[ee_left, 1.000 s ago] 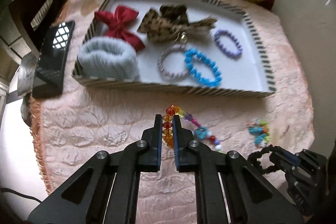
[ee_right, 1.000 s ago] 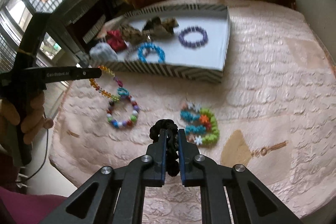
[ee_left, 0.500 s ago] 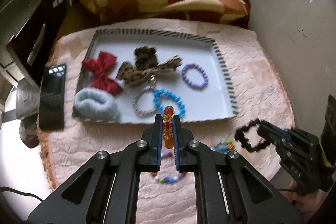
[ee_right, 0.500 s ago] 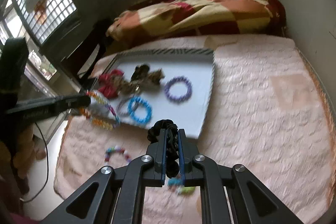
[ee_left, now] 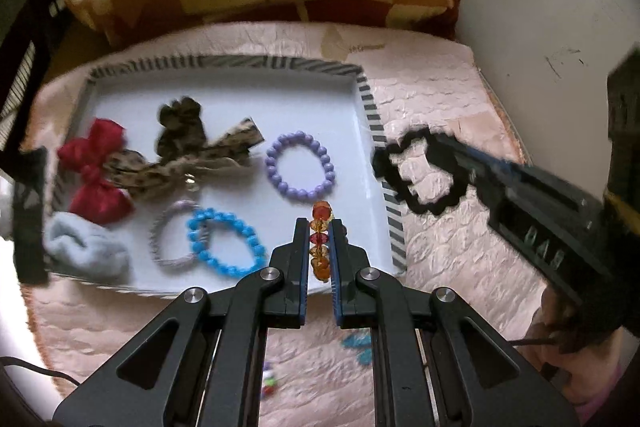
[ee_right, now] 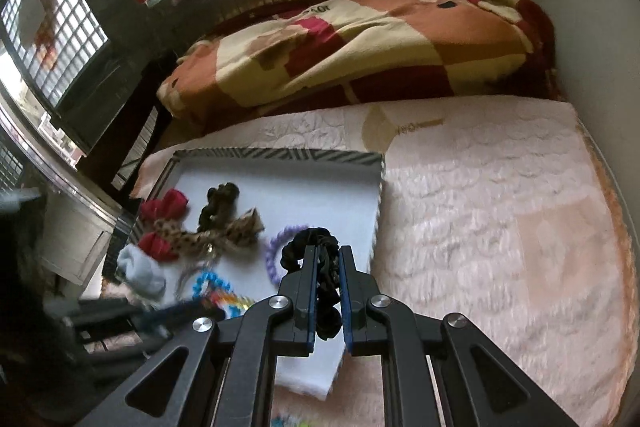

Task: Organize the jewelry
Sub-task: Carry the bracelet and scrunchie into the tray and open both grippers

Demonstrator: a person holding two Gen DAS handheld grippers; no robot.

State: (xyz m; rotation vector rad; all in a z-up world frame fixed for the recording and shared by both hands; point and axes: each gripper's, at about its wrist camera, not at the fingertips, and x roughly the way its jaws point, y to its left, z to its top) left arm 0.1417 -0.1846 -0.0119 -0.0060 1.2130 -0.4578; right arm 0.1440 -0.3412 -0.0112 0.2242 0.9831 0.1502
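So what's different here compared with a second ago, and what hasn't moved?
Both grippers rose off the bedspread and moved toward the tray. The left gripper has carried its orange beaded bracelet over the tray's near right corner; the right gripper has brought the black scrunchie to the tray's right edge. Nothing was released. The bows, purple bracelet and blue bracelet lie unchanged.

A bed covered with a pink quilted spread (ee_right: 500, 227) carries everything. Directly on it lie a shallow white tray with a black-and-white striped rim (ee_left: 370, 99), a folded blanket in red, cream and orange blocks (ee_right: 360, 55) beyond the tray's far edge, and some blurred colourful bead pieces (ee_left: 358, 343) on the spread in front of the tray.
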